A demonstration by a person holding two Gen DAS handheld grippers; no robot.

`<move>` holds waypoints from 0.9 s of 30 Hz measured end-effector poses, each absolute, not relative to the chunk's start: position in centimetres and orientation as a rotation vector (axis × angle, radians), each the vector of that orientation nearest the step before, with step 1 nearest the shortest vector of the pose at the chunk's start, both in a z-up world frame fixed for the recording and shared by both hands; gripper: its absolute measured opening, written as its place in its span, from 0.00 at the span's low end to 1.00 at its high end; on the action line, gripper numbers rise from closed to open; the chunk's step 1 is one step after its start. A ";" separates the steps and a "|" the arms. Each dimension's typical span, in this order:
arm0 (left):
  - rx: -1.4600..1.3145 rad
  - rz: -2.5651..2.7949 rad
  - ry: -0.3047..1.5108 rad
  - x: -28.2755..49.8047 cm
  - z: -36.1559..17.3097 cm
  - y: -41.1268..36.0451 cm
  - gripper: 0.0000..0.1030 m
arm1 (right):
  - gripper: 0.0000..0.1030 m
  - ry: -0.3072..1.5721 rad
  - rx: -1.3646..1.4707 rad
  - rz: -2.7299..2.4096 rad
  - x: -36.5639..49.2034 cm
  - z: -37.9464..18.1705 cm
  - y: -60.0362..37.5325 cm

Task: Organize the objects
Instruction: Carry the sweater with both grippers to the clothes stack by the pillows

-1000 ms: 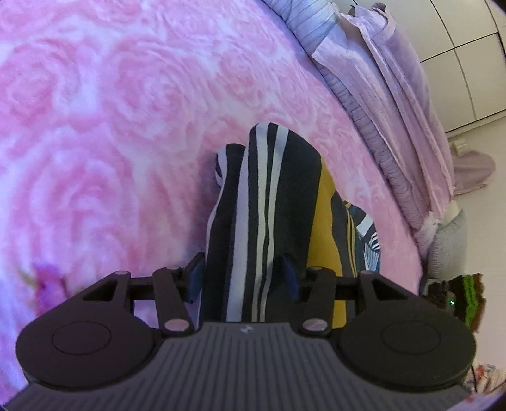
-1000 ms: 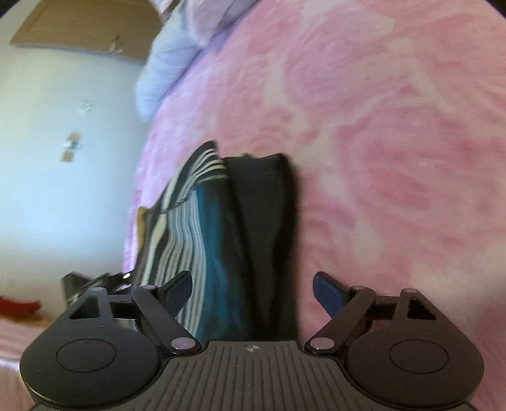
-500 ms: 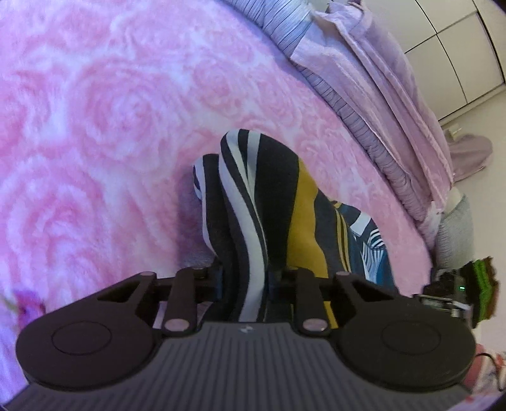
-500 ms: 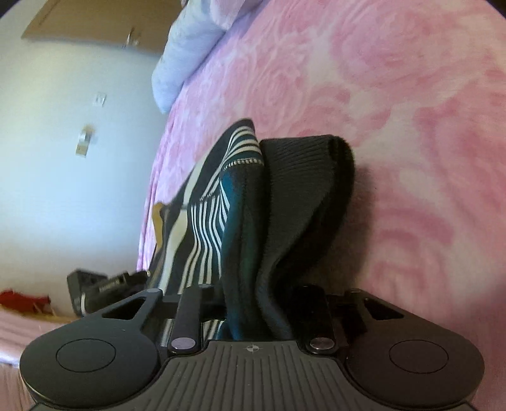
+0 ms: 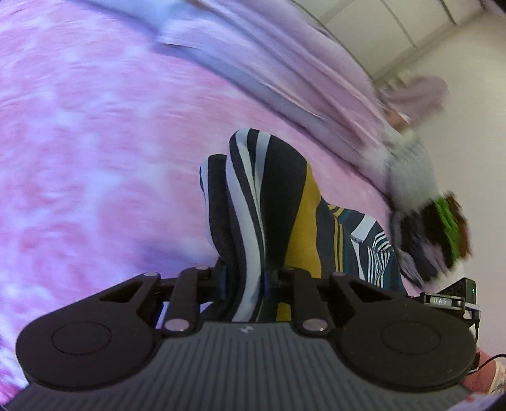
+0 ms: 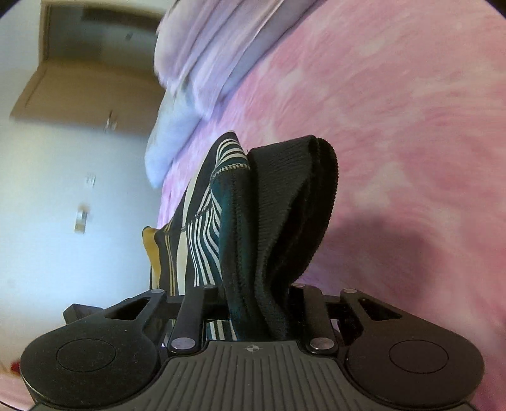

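Bed covered by pink rose-patterned blanket (image 5: 95, 158); lilac striped bedding (image 5: 284, 72) bunched along far edge. Pale wall (image 6: 63, 196) beside bed, brown wooden door (image 6: 91, 82) beyond. White cupboard fronts (image 5: 395, 22) opposite. Blurred.

I am in a home bedroom. Beneath me spreads a bed (image 5: 95, 158) covered in a pink blanket with a rose pattern, and lilac bedding (image 5: 284, 63) lies bunched along its far edge with a pale blue pillow (image 6: 170, 139) beside it. White cupboard doors (image 5: 411, 22) close off one wall, and a wooden door (image 6: 88, 79) stands in another.
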State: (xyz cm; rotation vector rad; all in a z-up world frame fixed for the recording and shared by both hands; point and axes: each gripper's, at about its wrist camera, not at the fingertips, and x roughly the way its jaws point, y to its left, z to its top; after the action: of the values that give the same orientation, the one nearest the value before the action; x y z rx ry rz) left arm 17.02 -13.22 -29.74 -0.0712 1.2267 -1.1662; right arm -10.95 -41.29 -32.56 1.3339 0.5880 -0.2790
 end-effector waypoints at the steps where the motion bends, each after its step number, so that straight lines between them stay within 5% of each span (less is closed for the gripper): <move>1: -0.055 -1.212 1.231 15.6 -28.8 -14.4 0.15 | 0.18 0.561 1.340 -0.316 -12.9 -31.4 -40.9; 14: 0.120 -1.683 1.132 -4.3 -16.0 -35.1 0.15 | 0.18 0.175 1.357 -0.697 -37.6 -16.3 -44.1; 27: -0.059 -1.665 0.977 -31.3 -7.2 -61.2 0.15 | 0.18 0.232 1.173 -0.636 -59.8 -4.7 -76.6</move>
State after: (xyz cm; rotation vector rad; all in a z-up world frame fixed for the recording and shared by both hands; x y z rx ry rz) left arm -31.33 -61.23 -7.17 -0.0590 0.9770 -1.6646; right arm -59.76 -76.61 -4.66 1.1727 0.2321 -0.6358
